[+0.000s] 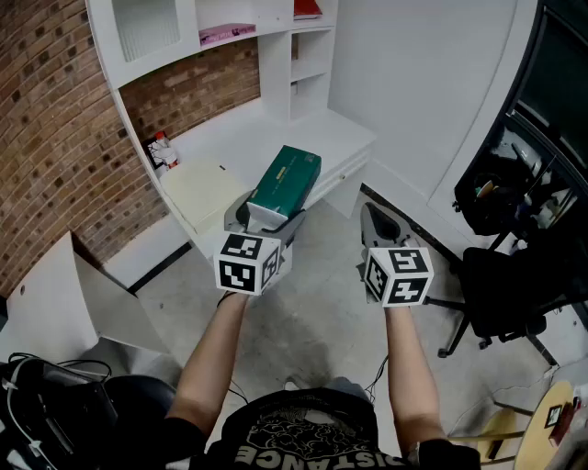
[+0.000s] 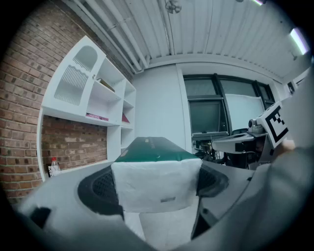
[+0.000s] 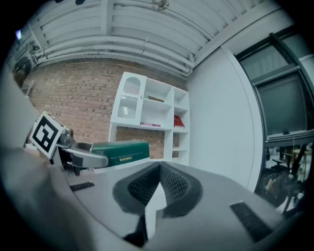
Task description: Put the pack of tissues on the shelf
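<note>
A green pack of tissues (image 1: pixel 286 184) with a white end (image 2: pixel 156 182) sits clamped between the jaws of my left gripper (image 1: pixel 271 213), held level in the air in front of the white desk (image 1: pixel 266 138). In the left gripper view the pads press both sides of the pack's white end. My right gripper (image 1: pixel 375 223) hangs beside it, to the right, shut with its pads (image 3: pixel 159 188) touching and nothing between them. From the right gripper view the green pack (image 3: pixel 120 152) shows side-on. The white shelf unit (image 1: pixel 230 27) rises above the desk.
A brick wall (image 1: pixel 46 138) backs the desk. A small bottle (image 1: pixel 163 151) stands at the desk's left end, and books (image 1: pixel 226 34) lie on the shelves. A black office chair (image 1: pixel 510 294) and dark equipment stand at the right. A white panel (image 1: pixel 55 294) leans at the left.
</note>
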A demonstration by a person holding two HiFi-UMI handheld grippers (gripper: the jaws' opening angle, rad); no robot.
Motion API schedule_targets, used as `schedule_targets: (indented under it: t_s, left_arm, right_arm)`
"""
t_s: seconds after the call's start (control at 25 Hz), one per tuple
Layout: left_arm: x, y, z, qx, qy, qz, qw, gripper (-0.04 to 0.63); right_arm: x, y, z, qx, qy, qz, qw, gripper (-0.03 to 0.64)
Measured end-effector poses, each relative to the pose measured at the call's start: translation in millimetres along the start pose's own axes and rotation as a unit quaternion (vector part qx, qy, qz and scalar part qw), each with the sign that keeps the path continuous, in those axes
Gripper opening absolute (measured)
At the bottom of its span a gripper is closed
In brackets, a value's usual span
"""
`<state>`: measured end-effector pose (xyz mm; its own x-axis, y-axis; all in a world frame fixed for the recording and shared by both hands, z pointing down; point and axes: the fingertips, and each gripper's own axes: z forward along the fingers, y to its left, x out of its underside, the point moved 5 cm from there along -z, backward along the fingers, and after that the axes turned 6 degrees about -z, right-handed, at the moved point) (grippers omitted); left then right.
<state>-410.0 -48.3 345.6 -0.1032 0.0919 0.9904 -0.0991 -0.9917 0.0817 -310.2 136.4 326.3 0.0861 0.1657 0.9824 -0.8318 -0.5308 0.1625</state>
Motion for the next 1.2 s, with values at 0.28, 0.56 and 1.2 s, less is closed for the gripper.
schedule_targets:
  t_s: [0.28,0.56,1.2]
  left_arm:
    - [1.0,9.2,8.4,-0.002,0.0,-0.006,1.0,0.434]
    - [-3.0,18.3,27.1,-0.002,-0.002,-0.002,1.0,0.434]
    - [-13.7,8.3,180.6,-0.019,0.007,0.002,0.9998,0.434]
  right_arm:
    - [1.2,0.6,14.6,-0.006,-0.002,0.004,1.0,0.005]
    - [1.6,-3.1,35.5,-0.014,-0.006,0.004,1.0,0.005]
    - [23.5,-130.1,130.1,-0.032,-0.016,0.02,0.999,0.006]
